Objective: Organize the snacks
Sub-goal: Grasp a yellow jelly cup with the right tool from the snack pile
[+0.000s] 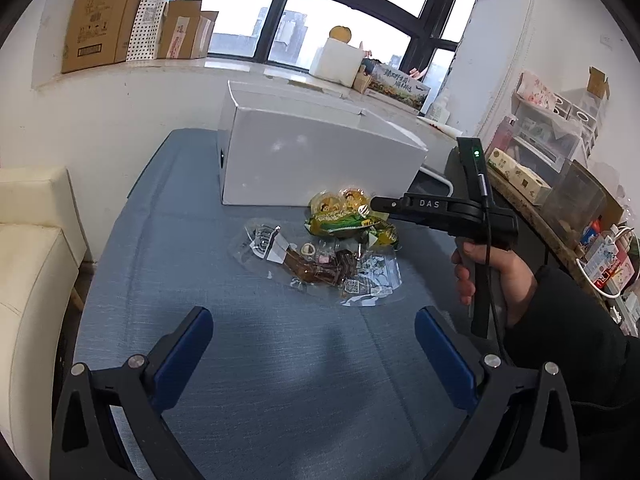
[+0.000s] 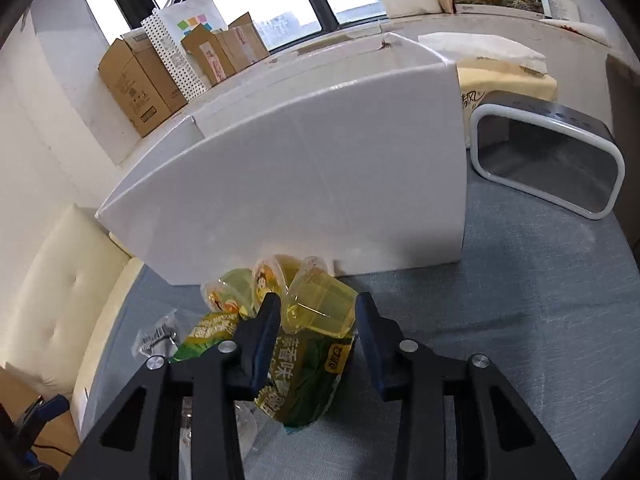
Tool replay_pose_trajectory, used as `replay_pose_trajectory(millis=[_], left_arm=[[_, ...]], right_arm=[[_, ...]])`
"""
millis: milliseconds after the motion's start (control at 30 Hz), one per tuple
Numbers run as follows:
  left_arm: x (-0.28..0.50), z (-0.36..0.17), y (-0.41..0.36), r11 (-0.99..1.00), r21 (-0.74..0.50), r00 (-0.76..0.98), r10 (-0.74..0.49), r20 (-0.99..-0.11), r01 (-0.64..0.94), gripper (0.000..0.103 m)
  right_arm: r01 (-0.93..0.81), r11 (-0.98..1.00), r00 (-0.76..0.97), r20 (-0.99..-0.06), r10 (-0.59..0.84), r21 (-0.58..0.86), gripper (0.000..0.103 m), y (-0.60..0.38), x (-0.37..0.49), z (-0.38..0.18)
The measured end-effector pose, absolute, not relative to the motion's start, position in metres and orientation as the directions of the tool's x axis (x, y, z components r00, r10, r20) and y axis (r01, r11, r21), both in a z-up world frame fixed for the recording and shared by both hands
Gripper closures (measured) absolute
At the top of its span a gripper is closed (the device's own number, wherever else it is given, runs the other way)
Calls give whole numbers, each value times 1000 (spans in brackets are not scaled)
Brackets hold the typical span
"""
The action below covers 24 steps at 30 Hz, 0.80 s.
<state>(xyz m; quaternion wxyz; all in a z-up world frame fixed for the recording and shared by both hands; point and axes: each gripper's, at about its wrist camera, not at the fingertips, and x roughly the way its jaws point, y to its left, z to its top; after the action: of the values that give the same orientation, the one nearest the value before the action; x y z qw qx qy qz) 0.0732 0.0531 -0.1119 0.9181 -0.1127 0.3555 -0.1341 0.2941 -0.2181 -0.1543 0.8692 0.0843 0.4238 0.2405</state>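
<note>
A pile of snacks lies on the blue table in front of a white box [image 1: 316, 160]: yellow jelly cups [image 1: 338, 202], a green snack packet [image 1: 348, 227] and clear packets with brown pieces [image 1: 320, 268]. My left gripper [image 1: 314, 344] is open and empty, held short of the pile. My right gripper [image 2: 318, 314] is open above the pile, its fingers on either side of a yellow jelly cup [image 2: 320, 308], with a gap on the right side. The green packet [image 2: 304, 376] lies under it. The right gripper also shows in the left wrist view [image 1: 376, 204].
The white box [image 2: 304, 176] stands just behind the pile. A grey speaker [image 2: 548, 164] and a tissue pack [image 2: 504, 80] sit to its right. A cream sofa [image 1: 28, 264] is left of the table. Cardboard boxes [image 1: 104, 20] line the windowsill. Shelves [image 1: 560, 152] stand at the right.
</note>
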Motion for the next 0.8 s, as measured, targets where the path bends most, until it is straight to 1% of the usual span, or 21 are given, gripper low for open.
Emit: replay_pose_trajectory(millis=[300, 333, 400, 467, 533, 600, 700, 733, 800], left_arm=[[76, -113, 55, 940, -306, 708, -320, -630, 152, 0], [78, -114, 54, 940, -306, 706, -319, -632, 151, 0], [80, -116, 50, 939, -307, 701, -323, -636, 154, 0], [81, -116, 47, 938, -307, 699, -328, -635, 162, 0], [79, -115, 42, 938, -297, 697, -334, -635, 179, 0], [79, -114, 41, 942, -282, 698, -325, -638, 181, 0], [79, -113, 43, 942, -285, 699, -324, -638, 177, 0], [80, -113, 44, 943, -286, 701, -320, -638, 171, 0], [81, -114, 46, 941, -293, 700, -323, -637, 168, 0]], right_arm=[[-334, 873, 547, -681, 487, 356, 63, -231, 284, -148], [-334, 877, 550, -684, 479, 345, 63, -231, 282, -147], [-344, 897, 551, -714, 433, 278, 63, -225, 281, -147], [-338, 910, 557, -728, 400, 242, 61, -222, 282, -150], [-322, 913, 534, -748, 395, 252, 58, -221, 290, -156], [-323, 913, 529, -753, 392, 249, 59, -218, 296, -161], [-329, 911, 534, -747, 397, 249, 61, -217, 302, -165], [-326, 909, 538, -741, 403, 258, 65, -219, 302, -165], [-328, 906, 543, -731, 413, 268, 66, -223, 300, -163]])
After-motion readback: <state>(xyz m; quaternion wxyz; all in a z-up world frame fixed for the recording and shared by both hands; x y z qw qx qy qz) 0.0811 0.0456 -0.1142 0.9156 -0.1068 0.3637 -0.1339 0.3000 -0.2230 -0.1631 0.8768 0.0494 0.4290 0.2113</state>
